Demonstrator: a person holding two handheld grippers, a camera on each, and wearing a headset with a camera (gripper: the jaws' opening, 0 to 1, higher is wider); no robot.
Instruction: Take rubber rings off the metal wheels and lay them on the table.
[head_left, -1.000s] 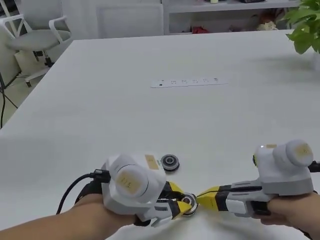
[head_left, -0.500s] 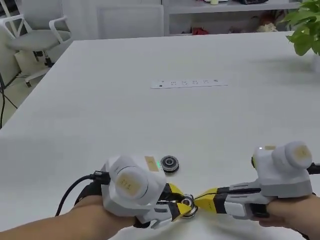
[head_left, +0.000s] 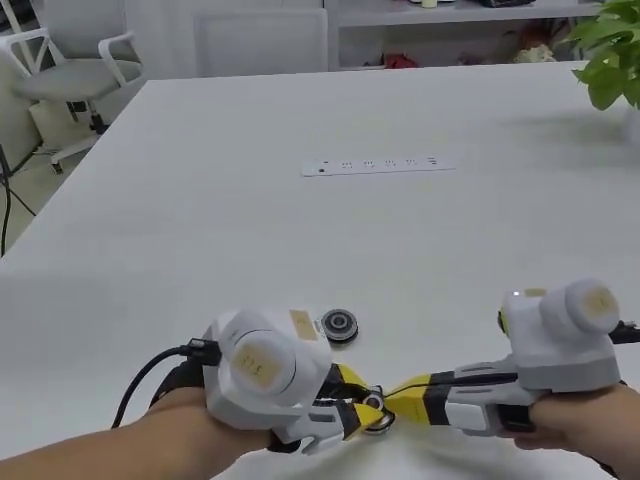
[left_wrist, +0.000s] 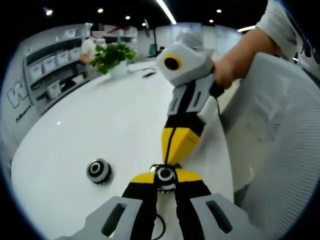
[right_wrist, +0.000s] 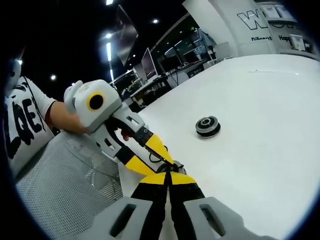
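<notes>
The metal wheel (head_left: 375, 407) was by the table's (head_left: 300, 230) near edge, pinched in the left gripper (left_wrist: 166, 177) so it could not turn. The right gripper (right_wrist: 170, 175), its claw pressed nearly together, seemed to nip the rubber ring (left_wrist: 165, 168) to peel it off. A second wheel (head_left: 340, 325) lay just beyond, and a power strip (head_left: 378, 165) farther in, neither blocking.

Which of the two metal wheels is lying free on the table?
The farther wheel, alone on the table; the near wheel is clamped in the left hand-held gripper.
</notes>
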